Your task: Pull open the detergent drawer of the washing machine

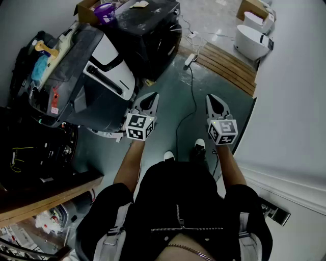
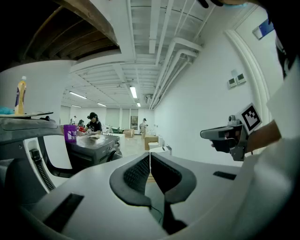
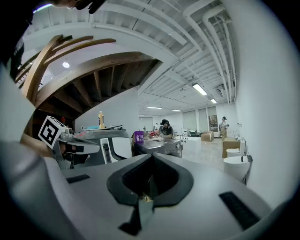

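- Closest in, lower middle of the head view: the person's black clothing, and past it two white-toed shoes (image 1: 168,155) on the grey-green floor (image 1: 168,132).
- Left tongs (image 1: 153,97) are clenched with nothing in them. Their own view shows the dark pads pressed together and only open room beyond.
- Same for the right tongs (image 1: 213,99): clamped tight and empty. Both hang in mid-air above the floor, side by side and touching nothing.
- Just left of the left tongs, upper left of the frame, is the grey-bodied washing machine with a white front panel (image 1: 109,56). A yellow plastic bottle (image 1: 43,48) and a blue cloth (image 1: 39,69) sit on top. It's near the tongs but clearly apart from them.
- I honestly can't pick out the detergent drawer in any view, so I can't say whether it's open or closed.
- A thin black cable (image 1: 191,97) snakes across the floor between the tongs.
- Further back, top of frame: a black boxy machine (image 1: 147,25) with a purple plastic cup (image 1: 104,11) on it, slatted wooden boards (image 1: 229,63) and white ceramic toilets (image 1: 252,41).
- My take is the job hasn't started. Still to do: face the washer, find the drawer front, spread one set of tongs, grab it and pull.
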Demonstrator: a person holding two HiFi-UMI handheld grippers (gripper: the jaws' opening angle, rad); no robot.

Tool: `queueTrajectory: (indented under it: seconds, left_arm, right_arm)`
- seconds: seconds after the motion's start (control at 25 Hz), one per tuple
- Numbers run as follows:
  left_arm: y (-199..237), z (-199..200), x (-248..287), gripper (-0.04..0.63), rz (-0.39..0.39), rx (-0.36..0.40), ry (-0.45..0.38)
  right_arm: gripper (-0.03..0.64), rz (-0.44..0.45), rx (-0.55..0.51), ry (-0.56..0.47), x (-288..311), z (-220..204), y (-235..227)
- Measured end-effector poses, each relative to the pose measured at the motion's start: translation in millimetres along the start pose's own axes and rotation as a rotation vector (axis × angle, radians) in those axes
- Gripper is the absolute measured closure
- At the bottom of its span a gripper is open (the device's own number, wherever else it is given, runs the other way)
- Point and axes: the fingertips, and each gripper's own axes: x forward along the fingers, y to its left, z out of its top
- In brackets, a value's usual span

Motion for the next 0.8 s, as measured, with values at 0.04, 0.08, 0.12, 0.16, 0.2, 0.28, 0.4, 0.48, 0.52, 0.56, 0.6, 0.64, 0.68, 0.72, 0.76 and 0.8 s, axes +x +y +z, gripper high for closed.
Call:
queueTrajectory:
  seconds: [0.04, 0.08, 0.12, 0.16, 0.2, 0.28, 0.4, 0.48, 0.52, 0.56, 0.6, 0.64, 0.68, 0.72, 0.76, 0.8]
  left_arm:
    - [1, 1, -1, 0.571, -0.004, 0.005, -0.002]
    - [3, 3, -1, 0.571, -0.007, 0.009, -0.004]
    - [5, 4, -2, 0.571, -0.01, 0.013, -0.007]
    - [7, 6, -3, 0.571, -0.011, 0.016, -0.012]
    - [10, 6, -4, 0.571, -0.013, 0.016, -0.016]
    - [14, 6, -8, 0.571, -0.015, 0.015, -0.02]
    - [17, 5, -13, 0.571, -0.021, 0.017, -0.019]
    - [19, 4, -14, 0.571, -0.025, 0.017, -0.019]
    - [21, 4, -15, 0.571, -0.027, 0.017, -0.017]
    - [23, 3, -15, 0.571, -0.029, 0.016, -0.015]
    - [25, 3, -14, 0.571, -0.031, 0.016, -0.011]
    - [26, 3, -12, 0.571, -0.033, 0.016, -0.008]
    - [27, 2, -10, 0.571, -0.034, 0.016, -0.005]
    - [28, 2, -7, 0.571, -0.036, 0.016, -0.002]
    - [29, 2, -4, 0.571, -0.036, 0.016, 0.001]
    - [30, 3, 0, 0.571, -0.037, 0.016, 0.004]
  right_arm:
    - [0.617, 0.013, 0.011, -0.013, 2, 2, 3]
    - [0.621, 0.022, 0.023, -0.026, 4, 4, 5]
    - [0.62, 0.024, 0.033, -0.04, 6, 6, 7]
    - [0.611, 0.019, 0.039, -0.054, 7, 8, 9]
    - [0.609, 0.012, 0.041, -0.065, 8, 10, 11]
    - [0.603, 0.006, 0.039, -0.072, 10, 10, 17]
    - [0.603, 0.01, 0.028, -0.063, 14, 9, 26]
    - [0.607, 0.013, 0.026, -0.057, 16, 10, 30]
    - [0.61, 0.015, 0.026, -0.056, 17, 10, 32]
    - [0.613, 0.017, 0.027, -0.056, 19, 11, 34]
    - [0.616, 0.018, 0.029, -0.056, 21, 12, 35]
    - [0.618, 0.019, 0.032, -0.055, 23, 12, 35]
    - [0.618, 0.02, 0.035, -0.053, 25, 12, 34]
    - [0.62, 0.021, 0.039, -0.05, 26, 11, 33]
    - [0.621, 0.022, 0.043, -0.047, 28, 11, 32]
    - [0.622, 0.023, 0.047, -0.044, 31, 11, 30]
